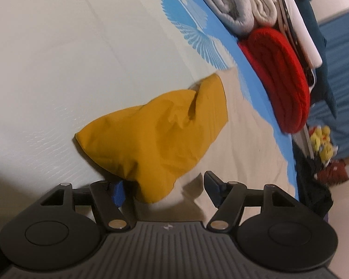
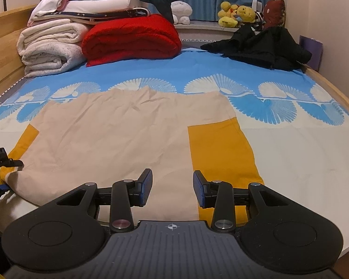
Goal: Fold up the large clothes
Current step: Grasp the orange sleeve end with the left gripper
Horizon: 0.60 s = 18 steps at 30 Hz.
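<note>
A large beige garment (image 2: 118, 134) with mustard-yellow sleeves lies spread flat on the bed. Its right yellow sleeve (image 2: 218, 155) lies flat beside the body. My right gripper (image 2: 172, 190) is open just above the garment's near hem, holding nothing. My left gripper (image 1: 165, 189) is open at the left yellow sleeve (image 1: 156, 134), which is bunched up; the sleeve's end lies between the jaws. The left gripper also shows at the left edge of the right wrist view (image 2: 4, 174), at the sleeve.
A blue and white bedsheet (image 2: 290, 116) covers the bed. Folded white blankets (image 2: 51, 46) and a red blanket (image 2: 132, 39) are stacked at the far left. A black garment (image 2: 260, 46) lies far right. Plush toys (image 2: 237, 14) sit on the ledge. A wooden bed frame (image 2: 2, 53) runs along the left.
</note>
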{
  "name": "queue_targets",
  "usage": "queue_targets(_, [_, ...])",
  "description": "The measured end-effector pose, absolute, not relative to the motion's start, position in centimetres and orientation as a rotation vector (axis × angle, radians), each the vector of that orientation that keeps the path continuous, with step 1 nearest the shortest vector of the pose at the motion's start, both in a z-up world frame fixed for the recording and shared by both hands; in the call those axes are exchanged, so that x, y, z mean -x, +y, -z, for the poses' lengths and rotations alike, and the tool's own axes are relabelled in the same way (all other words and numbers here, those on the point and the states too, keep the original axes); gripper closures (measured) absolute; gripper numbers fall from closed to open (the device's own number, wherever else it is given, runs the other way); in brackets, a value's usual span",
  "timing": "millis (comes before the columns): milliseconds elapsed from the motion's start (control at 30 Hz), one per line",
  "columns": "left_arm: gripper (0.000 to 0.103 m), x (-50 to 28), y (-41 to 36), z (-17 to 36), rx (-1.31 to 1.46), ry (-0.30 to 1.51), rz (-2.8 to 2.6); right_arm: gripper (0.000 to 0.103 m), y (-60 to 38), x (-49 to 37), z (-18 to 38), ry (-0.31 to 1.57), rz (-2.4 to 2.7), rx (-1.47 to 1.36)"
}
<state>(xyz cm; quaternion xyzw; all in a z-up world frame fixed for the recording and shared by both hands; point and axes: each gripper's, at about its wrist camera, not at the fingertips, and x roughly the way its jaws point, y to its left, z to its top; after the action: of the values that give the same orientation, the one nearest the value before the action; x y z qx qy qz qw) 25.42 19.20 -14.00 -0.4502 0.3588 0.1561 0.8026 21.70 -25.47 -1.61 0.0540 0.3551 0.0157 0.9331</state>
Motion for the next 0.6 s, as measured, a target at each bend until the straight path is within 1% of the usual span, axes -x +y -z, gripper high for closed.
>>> queue_targets(167, [0.031,-25.9,19.4,14.1,0.99,0.749,-0.354,0.063,-25.5,-21.7,1.8,0.734,-0.025,-0.113])
queue_targets(200, [0.033,-26.0,19.4,14.1,0.986,0.75,-0.355,0.063,-25.5,-21.7,1.8,0.735,-0.024,-0.114])
queue_targets(267, [0.054,-26.4,19.4,13.9,0.962,0.765,-0.365,0.063,-25.5,-21.8,1.9,0.74,-0.021,-0.117])
queue_targets(300, [0.069,-26.7,19.6,13.8,0.958,0.778,-0.352,0.063,-25.4,-21.8,1.9,0.741,-0.021,-0.12])
queue_targets(333, [0.077,-26.9,19.7,13.6,0.951,0.789,-0.339,0.063,-25.3,-21.9,1.9,0.743,-0.021,-0.122])
queue_targets(400, [0.083,-27.5,19.6,12.3,0.893,0.819,-0.311,0.063,-25.2,-22.1,1.9,0.746,-0.023,-0.126])
queue_targets(433, [0.085,-27.7,19.5,11.5,0.87,0.827,-0.294,0.063,-25.1,-22.2,1.8,0.746,-0.025,-0.128])
queue_targets(600, [0.087,-28.6,20.0,7.3,0.735,0.876,-0.196,0.063,-24.2,-22.5,1.7,0.736,-0.043,-0.155])
